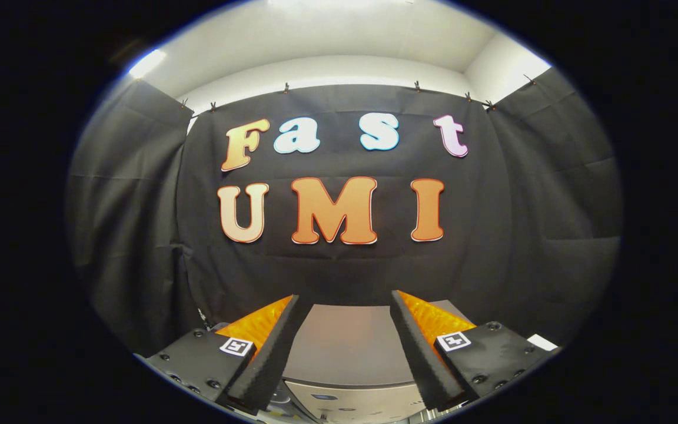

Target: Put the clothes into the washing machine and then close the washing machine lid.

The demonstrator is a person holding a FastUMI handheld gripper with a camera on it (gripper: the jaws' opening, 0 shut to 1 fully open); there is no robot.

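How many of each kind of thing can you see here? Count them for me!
Gripper, fingers open, nothing between them: 1
Washing machine, lid down, just ahead of the fingers: 1
Square marker tags on the gripper: 2
Total: 4

A grey washing machine [348, 344] stands against the black cloth wall, just ahead of the gripper [345, 303] and lower than it, and its flat top panel is the one carrying surface in sight. That panel shows in the wide gap between the parted jaws, which hold nothing, and nothing can be seen lying on the stretch of it that shows. Nearer than the flat top, its paler front edge carries some small markings, too blurred to make out.
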